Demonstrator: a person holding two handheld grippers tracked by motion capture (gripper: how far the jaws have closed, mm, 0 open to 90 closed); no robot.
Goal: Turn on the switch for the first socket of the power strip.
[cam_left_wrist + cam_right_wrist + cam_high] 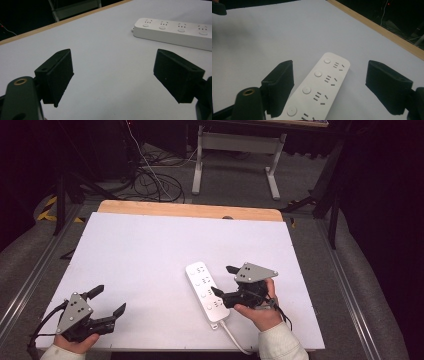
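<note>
A white power strip (207, 291) with several sockets and round buttons lies on the white table top (150, 255), its cord running off toward the near edge. My right gripper (224, 280) hovers just right of the strip, open, jaws wide apart with nothing between them. In the right gripper view the power strip (317, 87) lies between and beyond the jaws. My left gripper (109, 299) stands open near the front left corner, empty. The left gripper view has the power strip (175, 31) far off at the upper right.
A wooden strip (190, 211) edges the table's far side. Beyond it stand a white desk frame (235, 157) and loose cables (150, 175) on the floor. Metal rails (350, 285) run along both sides of the table.
</note>
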